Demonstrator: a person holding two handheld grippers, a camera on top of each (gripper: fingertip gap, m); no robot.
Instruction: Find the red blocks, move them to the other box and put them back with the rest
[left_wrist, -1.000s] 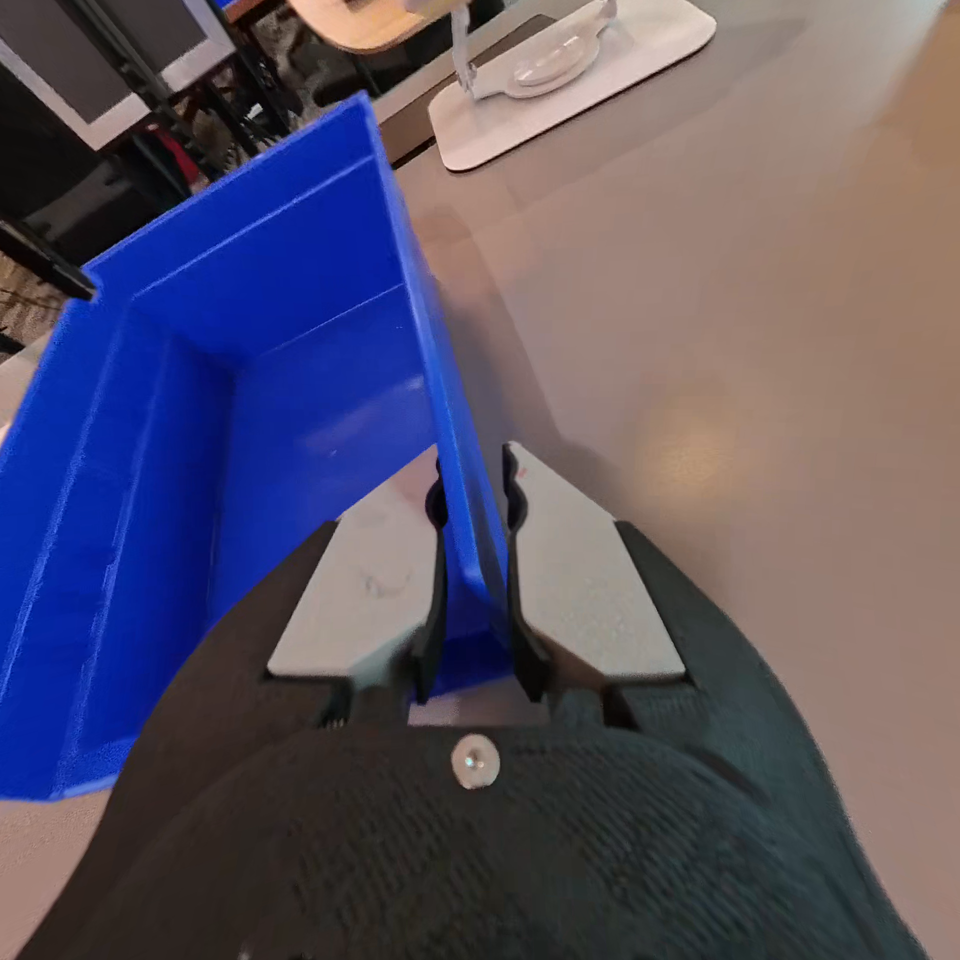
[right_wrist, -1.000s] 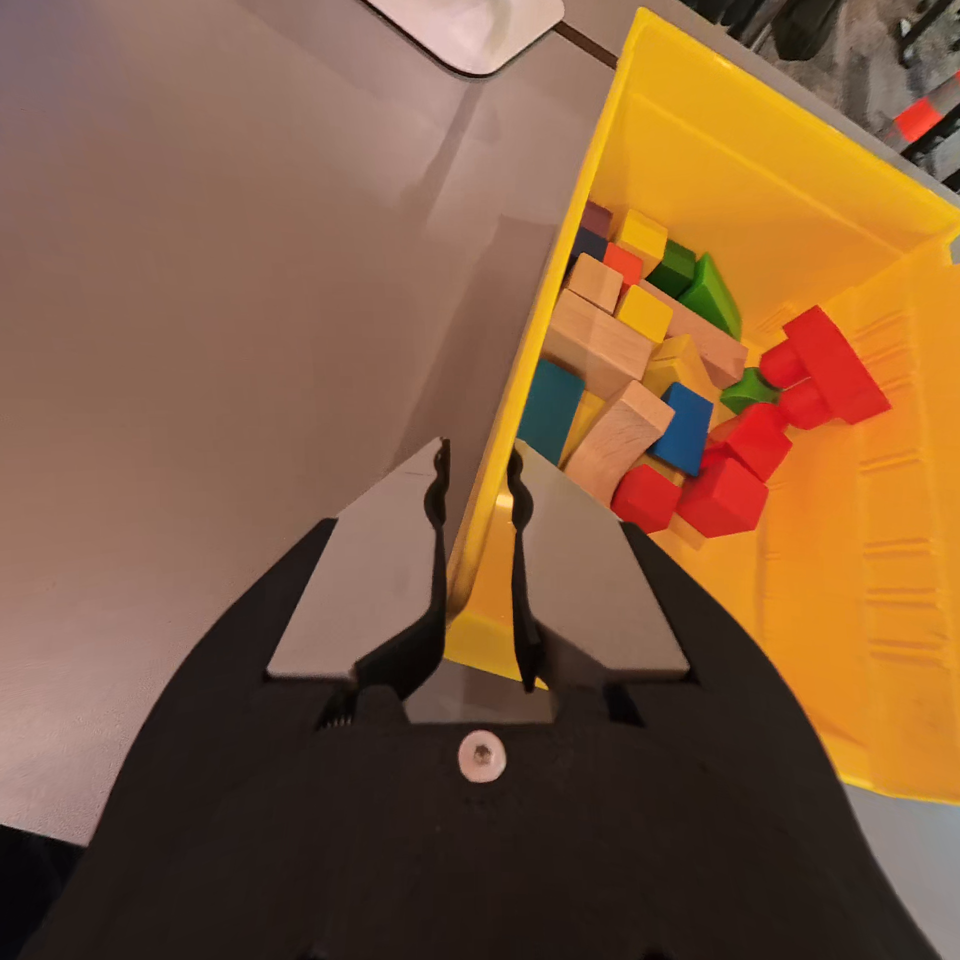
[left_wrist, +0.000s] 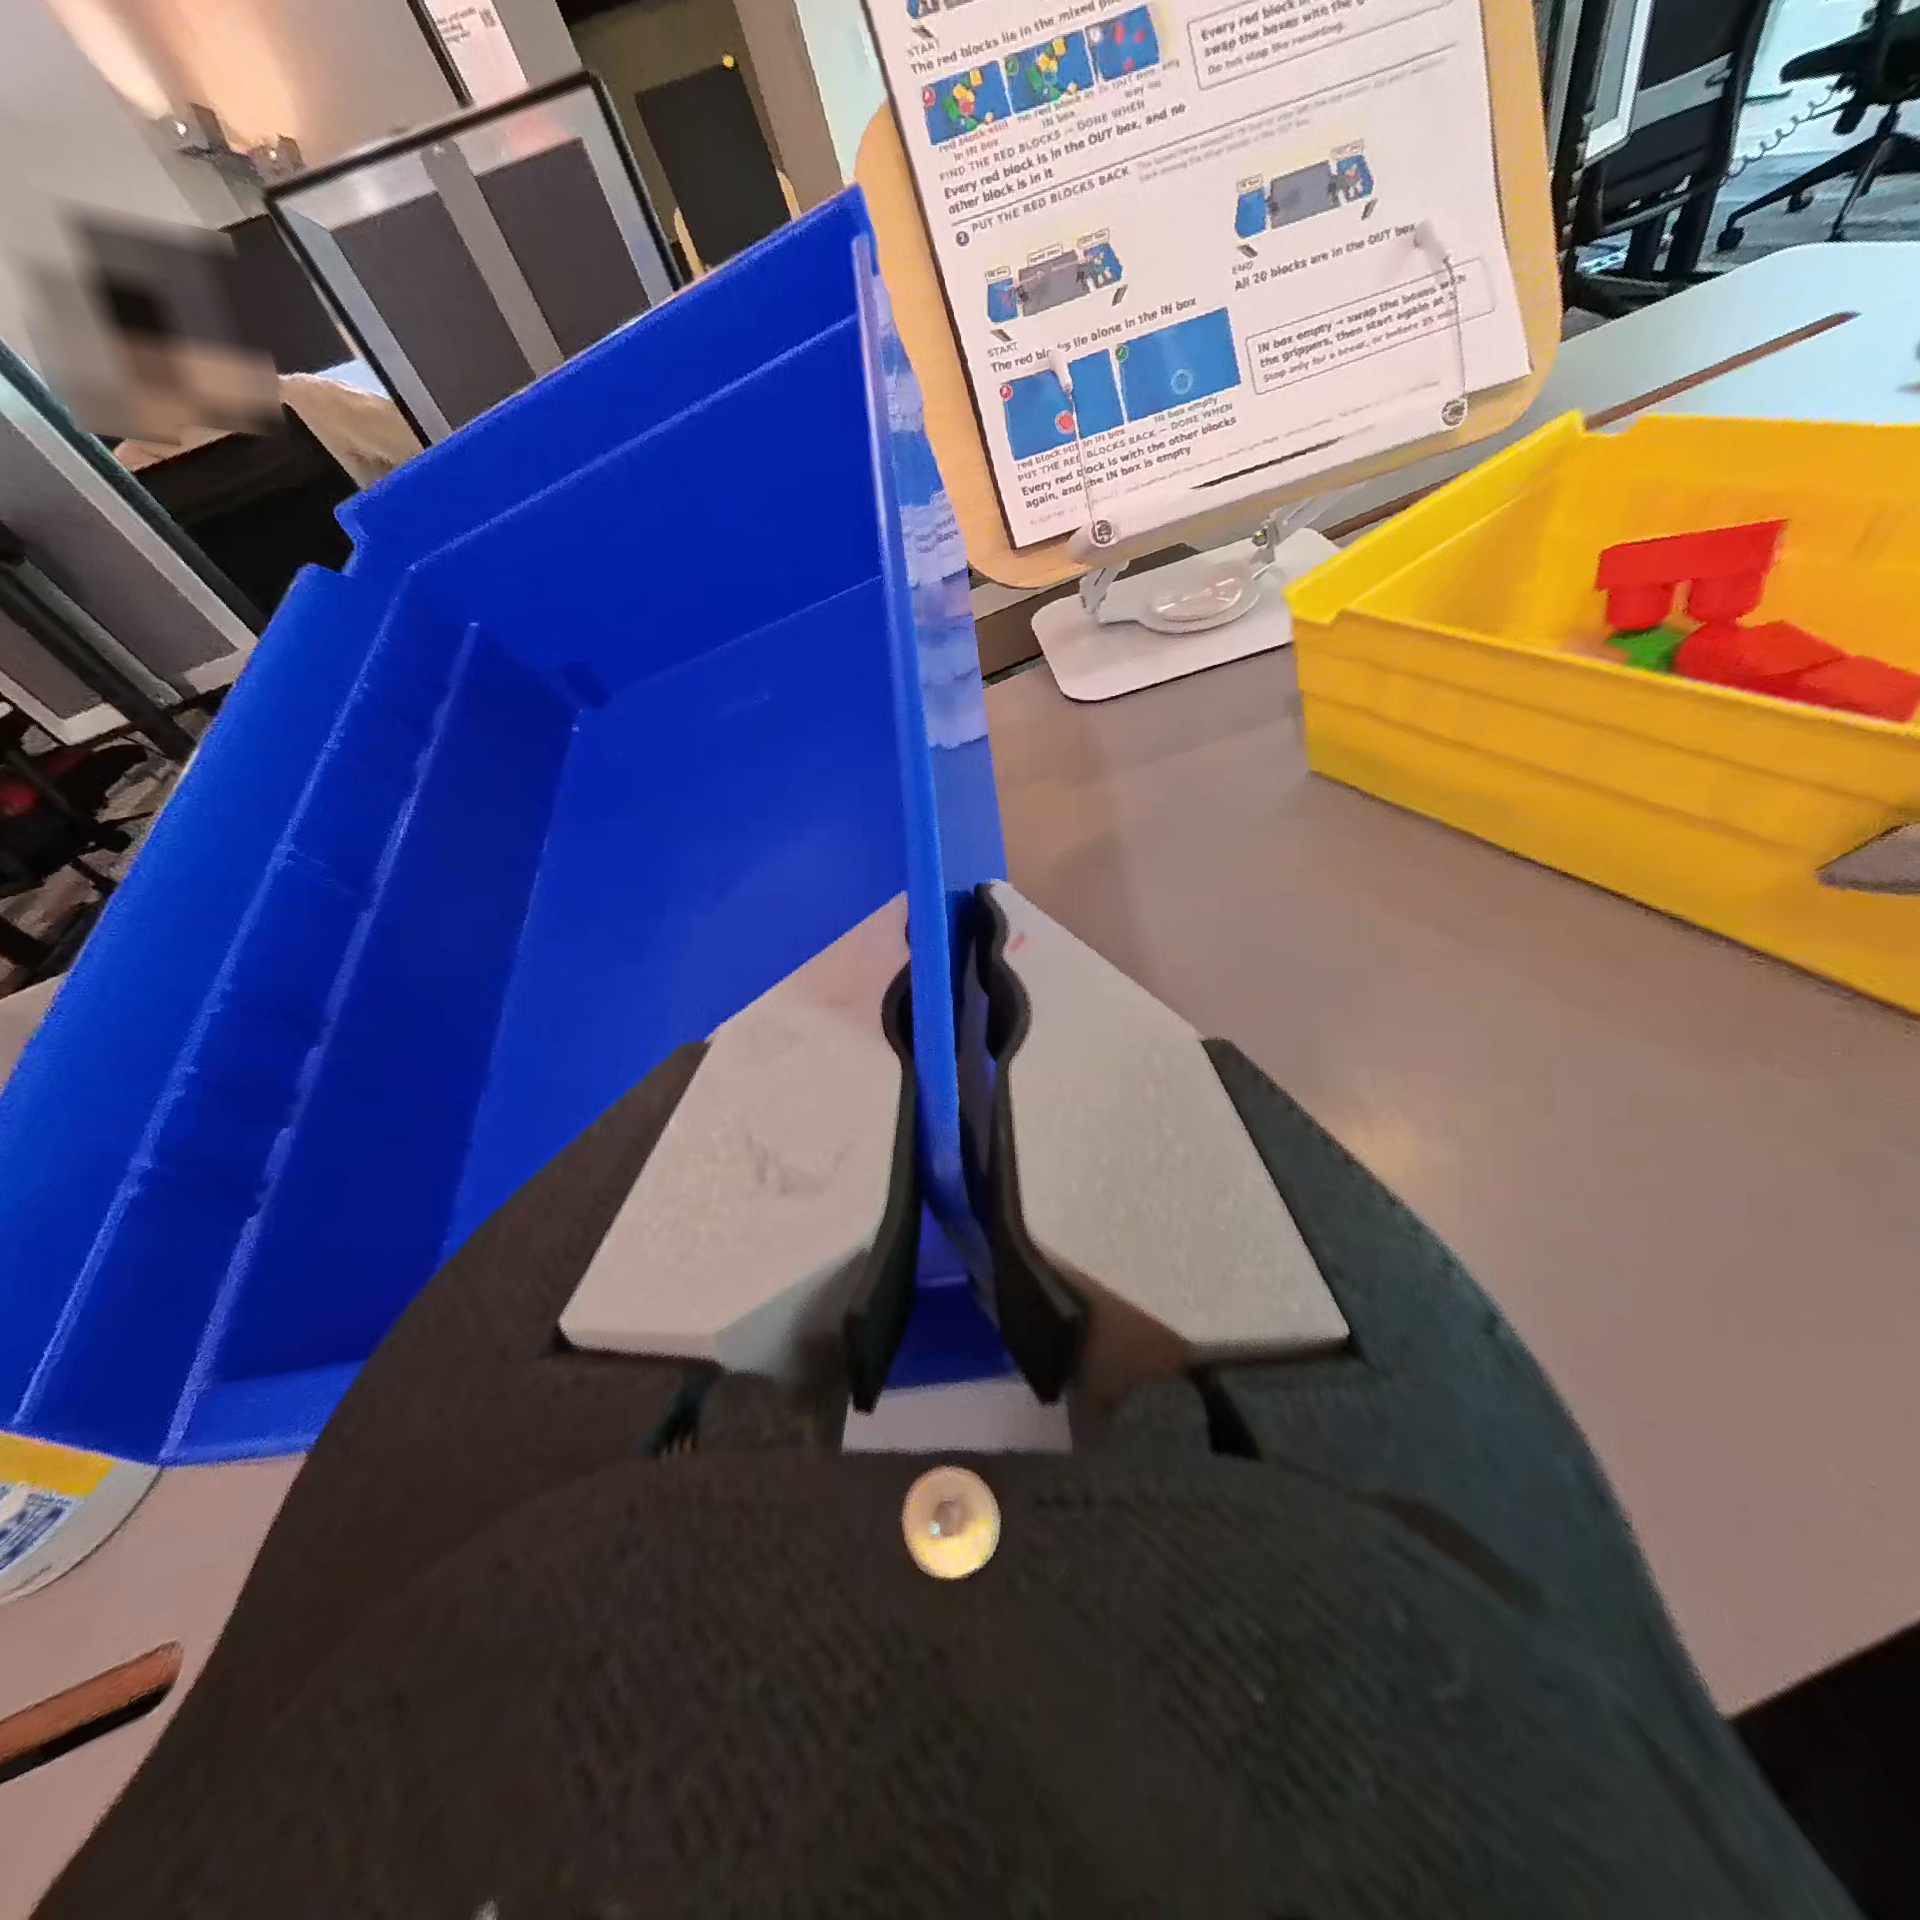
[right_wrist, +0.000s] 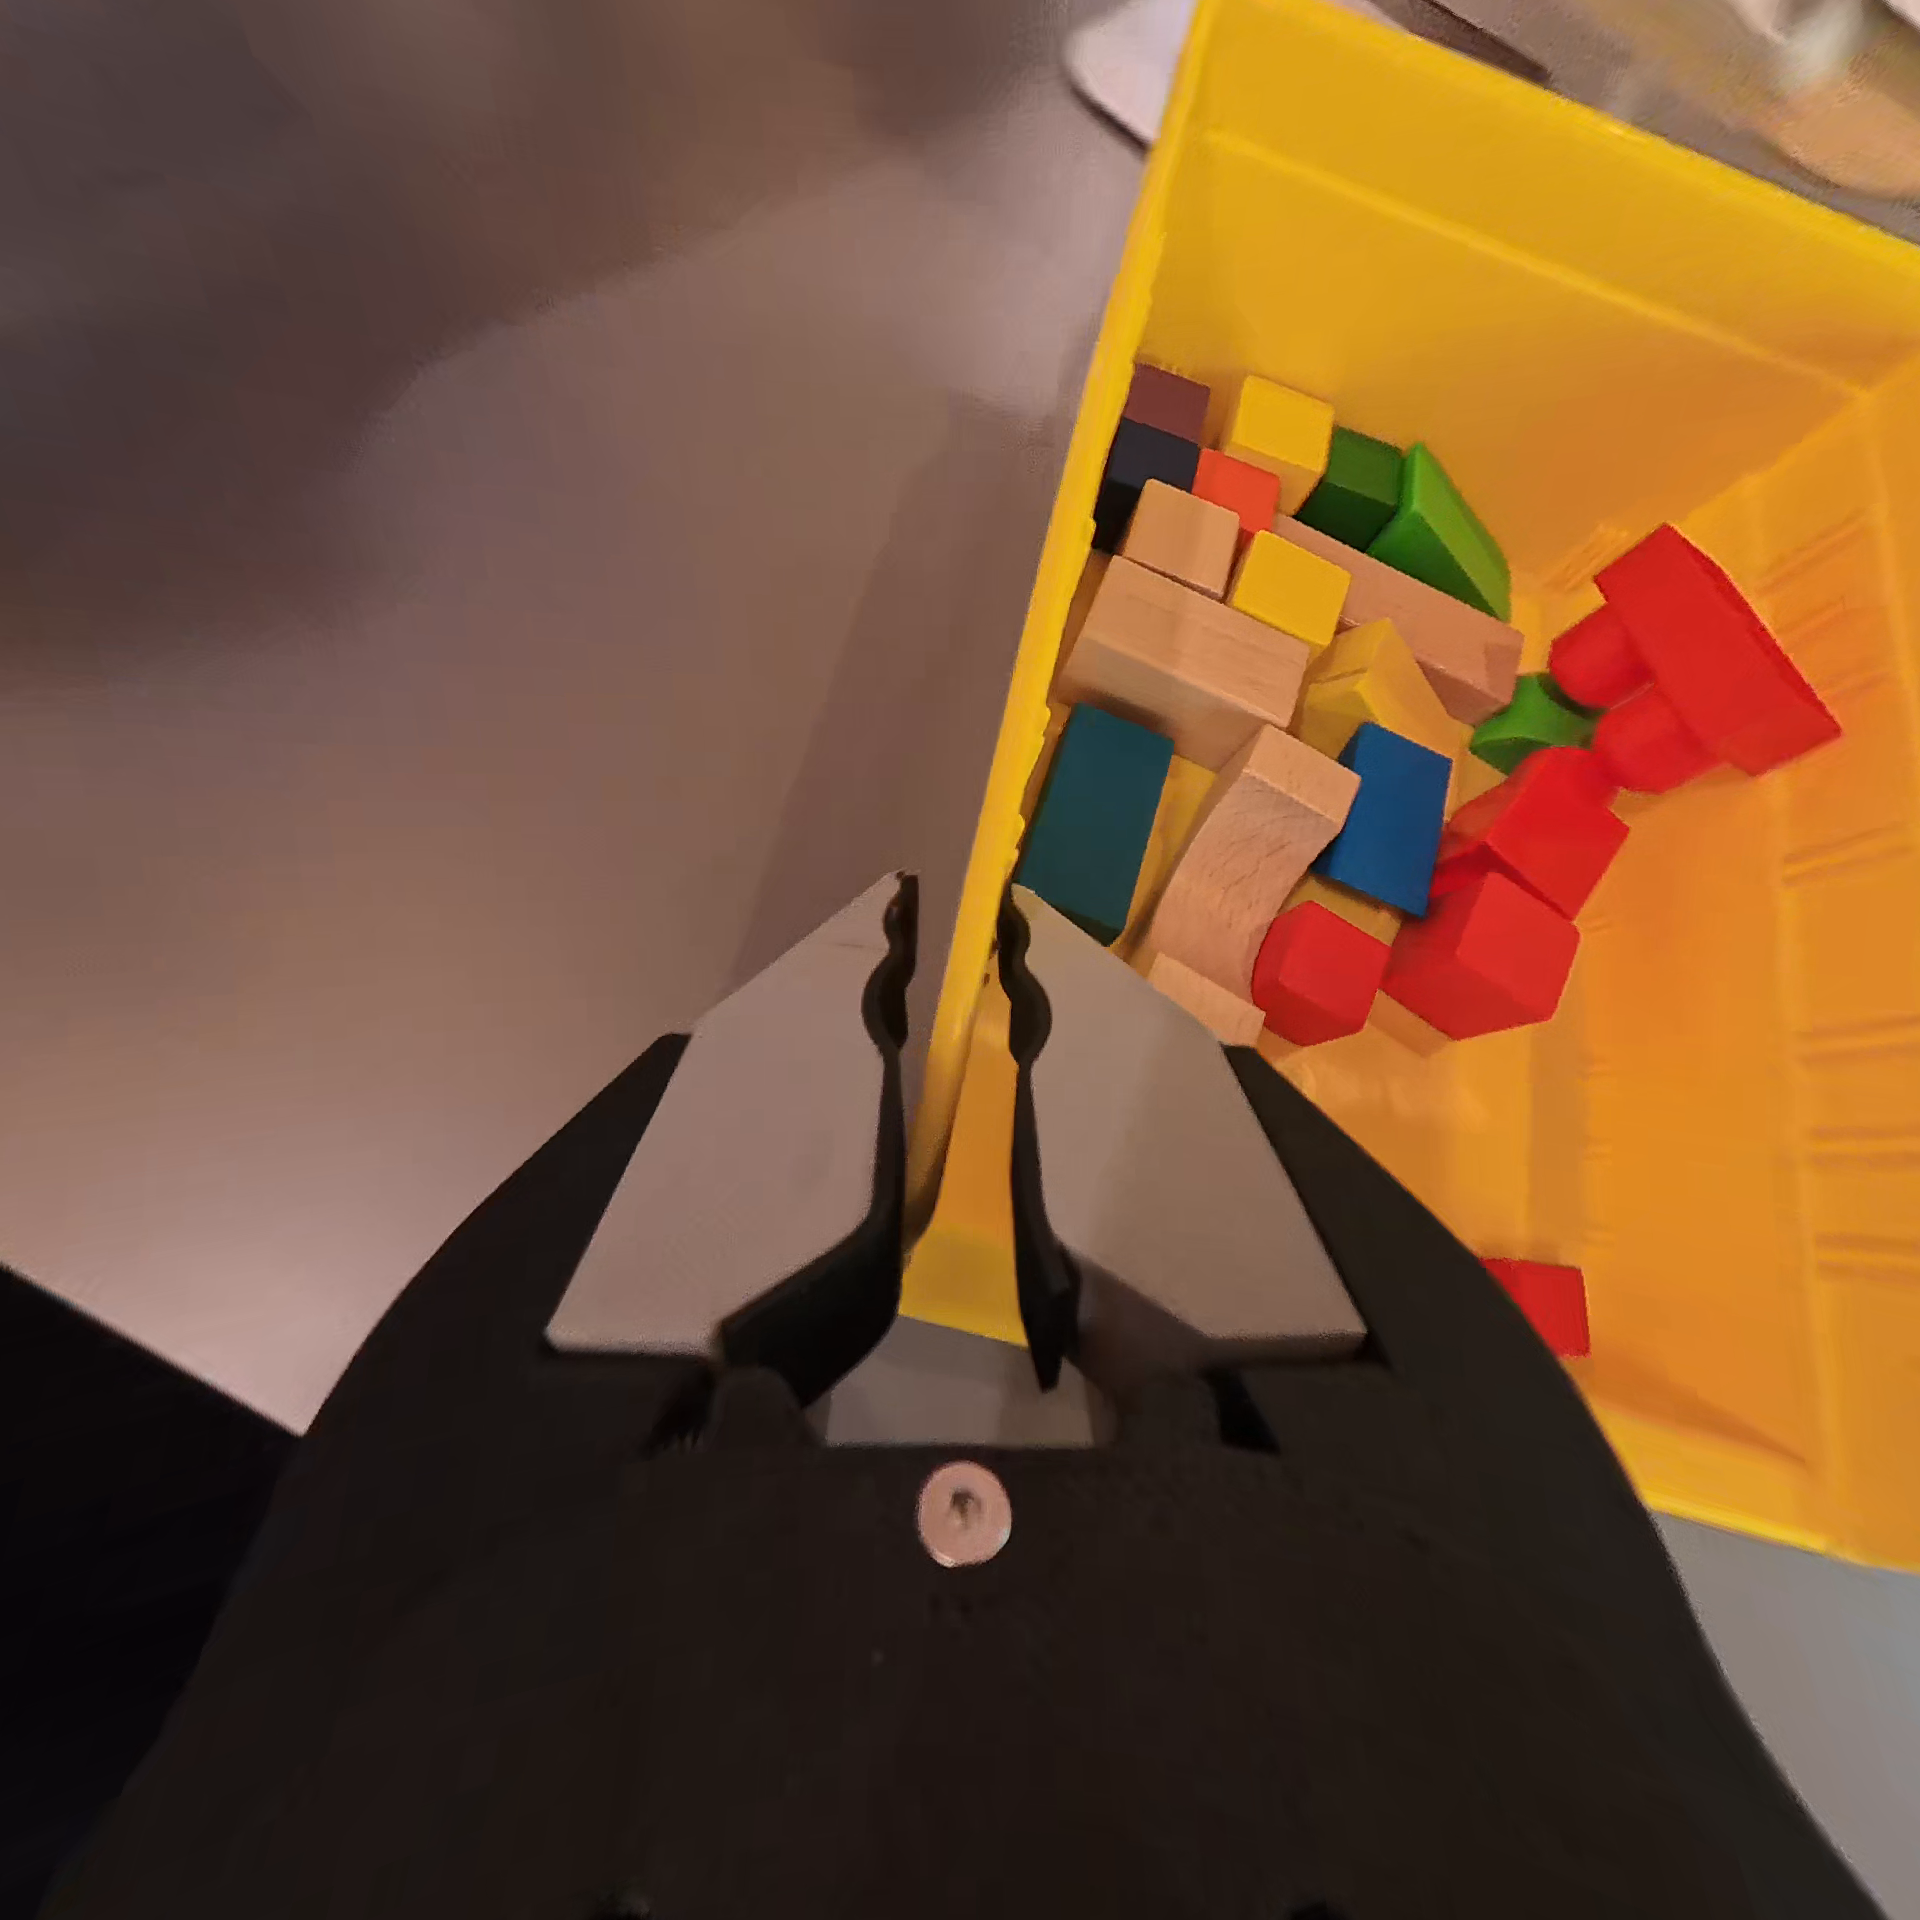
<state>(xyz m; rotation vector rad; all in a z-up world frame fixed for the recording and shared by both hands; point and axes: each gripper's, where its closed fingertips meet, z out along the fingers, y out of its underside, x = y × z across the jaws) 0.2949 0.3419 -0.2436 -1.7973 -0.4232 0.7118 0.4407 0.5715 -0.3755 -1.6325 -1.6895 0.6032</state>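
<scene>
- We see the left gripper (left_wrist: 951, 935) pinching the right wall of the tilted blue box (left_wrist: 582, 831).
- Right of it, the right gripper (right_wrist: 956, 914) straddles the yellow box (right_wrist: 1455, 260) wall, its outer pad clear.
- Red blocks (right_wrist: 1496, 935) lie among the mixed blocks (right_wrist: 1247, 644) inside the yellow box.

So the two boxes sat on the table (left_wrist: 1455, 1195), well apart, with bare tabletop between them. One box (left_wrist: 623, 831) was off to the left, tipped up, its right wall between the left gripper's (left_wrist: 951, 935) fingers. The other box (right_wrist: 1558, 312) was to the right, its left wall between the right gripper's (right_wrist: 954, 914) fingers. The blocks (right_wrist: 1299, 675) were piled inside it against that wall. A document stand (left_wrist: 1195, 260) stood behind, between the boxes.
</scene>
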